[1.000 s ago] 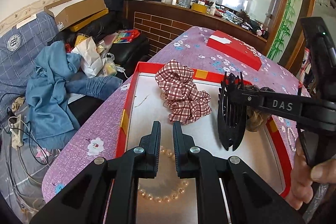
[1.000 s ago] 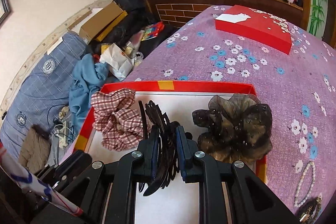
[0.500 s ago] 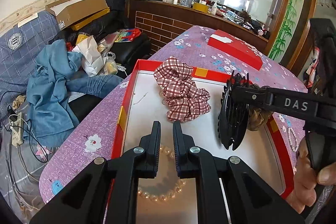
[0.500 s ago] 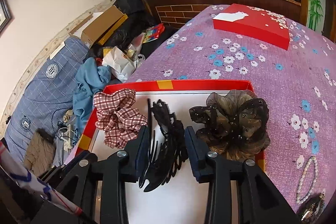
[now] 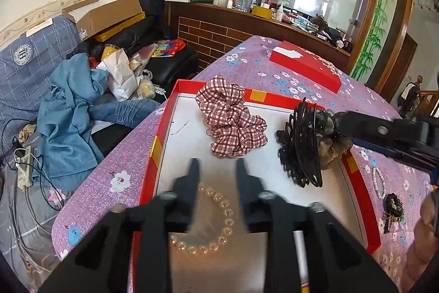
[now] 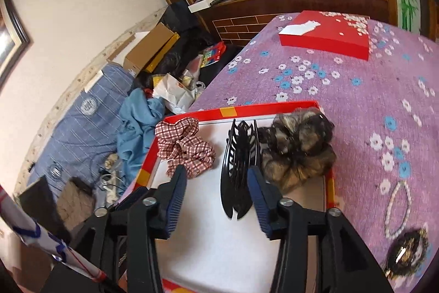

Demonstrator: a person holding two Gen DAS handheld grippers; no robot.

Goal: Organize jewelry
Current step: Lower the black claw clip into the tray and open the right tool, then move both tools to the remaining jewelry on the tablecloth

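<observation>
A red-rimmed tray (image 5: 162, 139) (image 6: 274, 107) lies on the purple flowered cloth. In it are a red plaid scrunchie (image 5: 231, 118) (image 6: 183, 148), a black hair claw (image 5: 301, 150) (image 6: 238, 169), a brown-black ruffled scrunchie (image 6: 299, 147) (image 5: 330, 147) and a pearl bracelet (image 5: 216, 221). My left gripper (image 5: 215, 169) is open above the pearl bracelet. My right gripper (image 6: 216, 177) is open and empty; the hair claw lies free between its fingers, close to the right one.
On the cloth right of the tray lie a white bead bracelet (image 6: 397, 208) (image 5: 378, 181) and a dark ornate piece (image 6: 406, 251) (image 5: 392, 208). A red box lid (image 6: 326, 35) (image 5: 304, 65) sits at the far end. Clothes and boxes clutter the sofa (image 5: 33, 67) on the left.
My right gripper opened and let go of the black hair claw, which now rests in the tray, then drew back. My left gripper opened over the pearl bracelet.
</observation>
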